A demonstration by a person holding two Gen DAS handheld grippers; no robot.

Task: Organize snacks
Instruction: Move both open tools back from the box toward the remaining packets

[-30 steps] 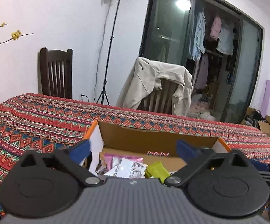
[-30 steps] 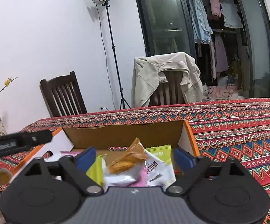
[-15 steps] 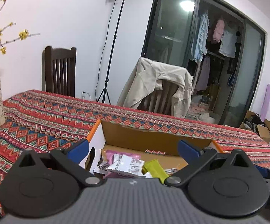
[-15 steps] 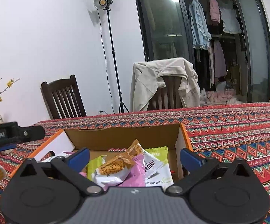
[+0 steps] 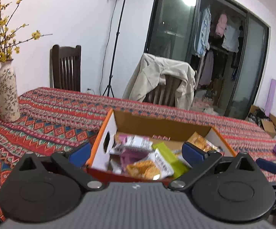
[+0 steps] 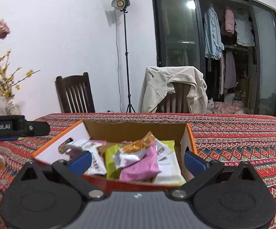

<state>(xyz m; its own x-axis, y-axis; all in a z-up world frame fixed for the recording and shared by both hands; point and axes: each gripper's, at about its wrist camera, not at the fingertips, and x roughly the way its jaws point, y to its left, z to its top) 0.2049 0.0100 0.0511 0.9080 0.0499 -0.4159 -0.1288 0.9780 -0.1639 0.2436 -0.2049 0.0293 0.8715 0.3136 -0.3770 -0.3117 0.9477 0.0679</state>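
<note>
- Where the patterned red cloth covers it, the desk fills the middle band of both wrist views, from left edge to right edge.
- An open cardboard box with orange rims stands on the desk at lower centre of each view; in the right wrist view its back wall is plain brown.
- Snack packets lie heaped inside the box: a pink packet on top at centre, a lime-green packet to its left, a white packet with an orange biscuit picture over both.
- In the left wrist view the same heap is blurred; individual packets are hard to separate.
- Left gripper: jaws spread wide, nothing between them, blue pads flanking the near end of the box.
- Right gripper: jaws likewise apart and empty, blue pads framing the near wall of the box.
- A flowered vase with yellow-blossomed twigs stands on the desk at left of the left wrist view.
- A chair draped with a beige jacket stands behind the desk, centre right; a bare dark chair stands left of it.
- A light stand rises between the two chairs.
</note>
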